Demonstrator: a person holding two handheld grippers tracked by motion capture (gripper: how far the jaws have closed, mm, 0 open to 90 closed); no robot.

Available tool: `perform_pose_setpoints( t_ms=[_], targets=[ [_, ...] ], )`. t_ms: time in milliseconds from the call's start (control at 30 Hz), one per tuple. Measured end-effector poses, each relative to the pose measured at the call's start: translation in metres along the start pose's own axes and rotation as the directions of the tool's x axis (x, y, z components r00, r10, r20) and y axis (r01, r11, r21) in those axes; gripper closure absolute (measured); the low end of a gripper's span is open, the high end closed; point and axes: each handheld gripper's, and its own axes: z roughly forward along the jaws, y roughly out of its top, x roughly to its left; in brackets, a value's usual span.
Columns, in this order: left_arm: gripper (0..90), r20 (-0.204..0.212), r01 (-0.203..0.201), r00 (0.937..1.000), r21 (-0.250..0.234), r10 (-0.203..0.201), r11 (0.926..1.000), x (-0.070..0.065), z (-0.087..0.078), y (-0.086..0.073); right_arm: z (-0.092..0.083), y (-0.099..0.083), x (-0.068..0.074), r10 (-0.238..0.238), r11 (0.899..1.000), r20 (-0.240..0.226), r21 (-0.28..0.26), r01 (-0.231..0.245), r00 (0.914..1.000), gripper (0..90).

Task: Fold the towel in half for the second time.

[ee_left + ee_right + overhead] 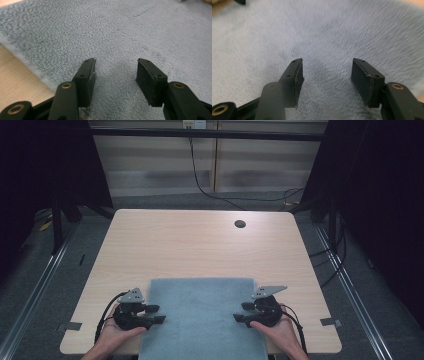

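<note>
**Two claws poised over a grey-blue towel**

We see a grey-blue towel (202,317) lying flat on the near half of the pale wooden surface (200,245), its near edge running off the front rim. In the left gripper view its terry weave (107,32) is sharp and its hemmed edge lies against bare wood; in the right gripper view the pile (324,32) is blurred. We can read no label, brand or writing on it.

Our left claw (156,314) sits over the towel's left edge, pointing inward, jaws spread with nothing between them; seen close (116,75), the pads hang above the cloth with a clear gap. Our right claw (241,312) mirrors it at the right edge, likewise spread and pinching nothing (327,77).

Farther out, a dark round cable hole (240,224) marks the surface's far right. Two strips of grey tape (331,322) sit by the front corners. A black cable (200,175) hangs down the wall behind.
</note>
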Motion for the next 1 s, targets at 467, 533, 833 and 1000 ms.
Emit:
perform_pose_setpoints(
  t_ms=[467, 533, 833, 1000],
  targets=[
    [49.8, -0.116, 0.013, 0.993, -0.062, -0.02, 0.998, 0.028, 0.023, 0.044, -0.019, 0.047, -0.064, 0.014, 0.994, 0.118, -0.109, -0.001, 0.9929, 46.2],
    [49.5, -0.125, 0.015, 0.9919, -0.051, -0.022, 0.9986, 0.032, 0.026, 0.039, -0.013, 0.053, -0.069, 0.02, 0.995, 0.123, -0.102, -0.007, 0.9922, 46.2],
    [50.2, -0.118, -0.02, 0.9929, -0.047, 0.014, 0.9987, 0.035, 0.031, 0.028, 0.012, 0.052, -0.095, 0.048, 0.997, 0.142, -0.075, -0.038, 0.9887, 44.9],
    [50.5, -0.102, -0.004, 0.9948, -0.06, -0.002, 0.9982, 0.037, 0.031, 0.026, 0.019, 0.044, -0.095, 0.039, 0.999, 0.134, -0.038, -0.034, 0.9902, 44.1]
  ],
)
